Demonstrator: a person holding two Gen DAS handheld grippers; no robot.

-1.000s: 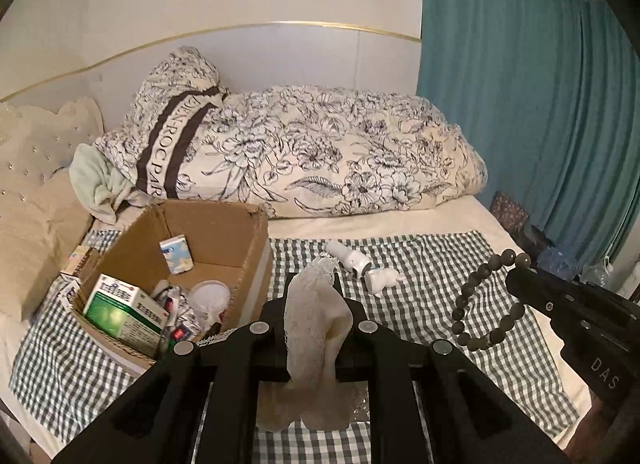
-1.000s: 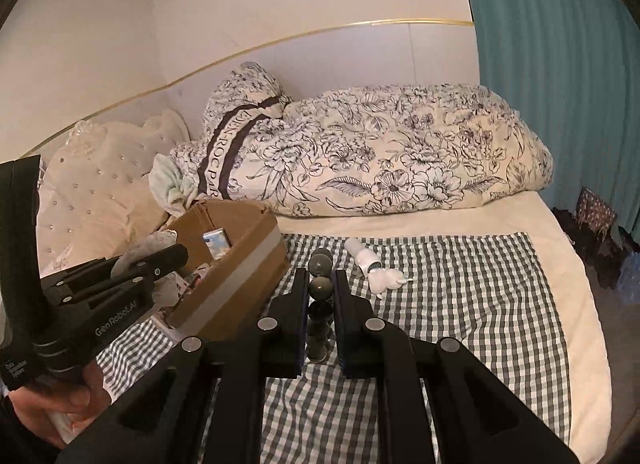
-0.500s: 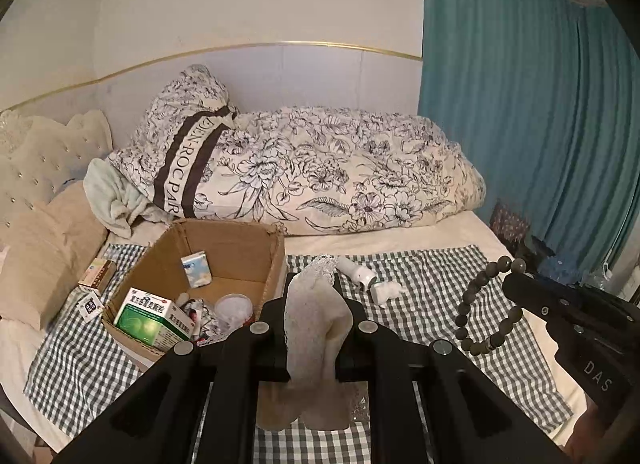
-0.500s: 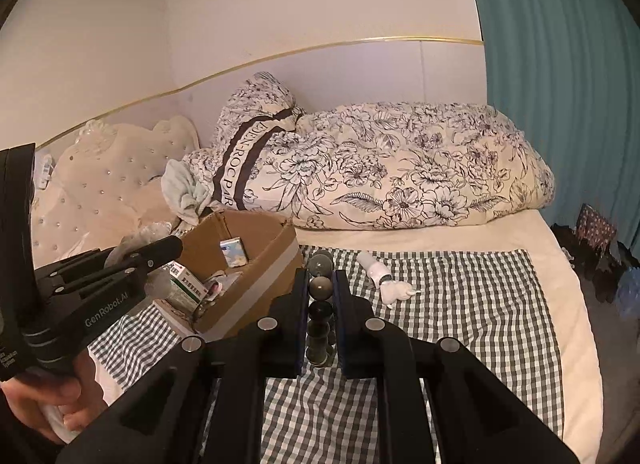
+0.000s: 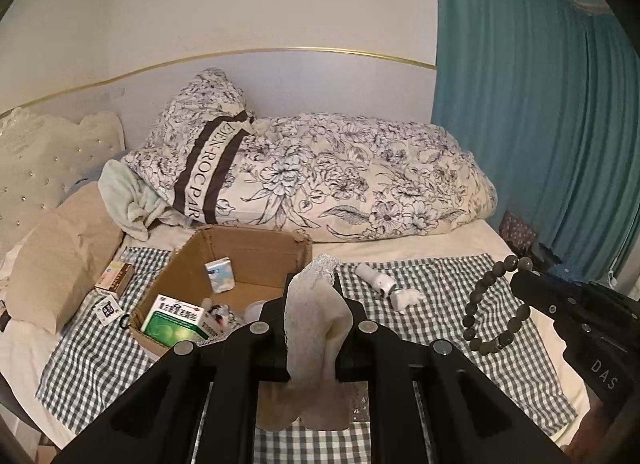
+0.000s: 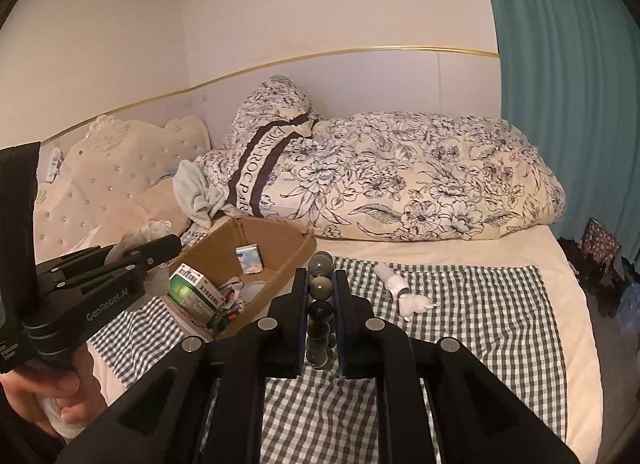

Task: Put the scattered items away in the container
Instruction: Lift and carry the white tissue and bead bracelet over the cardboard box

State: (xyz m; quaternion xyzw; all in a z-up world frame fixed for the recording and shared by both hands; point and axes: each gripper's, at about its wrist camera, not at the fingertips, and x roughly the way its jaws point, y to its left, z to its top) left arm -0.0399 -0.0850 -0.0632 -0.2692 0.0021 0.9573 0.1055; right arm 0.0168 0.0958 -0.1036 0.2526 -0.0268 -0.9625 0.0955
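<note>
Hand-held gripper pinching bracelet — box left

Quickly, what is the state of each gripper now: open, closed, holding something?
Left gripper: closed on a lace-trimmed beige sock.
Right gripper: closed on a dark bead bracelet.

- A cardboard box sits on the checked cloth, which lies on the bed.
- A boxed packet and a small carton lie in the cardboard box.
- Two small packs lie on the cloth, left of the box.
- A bottle and a figurine lie right of it.
- A rolled duvet lies behind everything.
</note>
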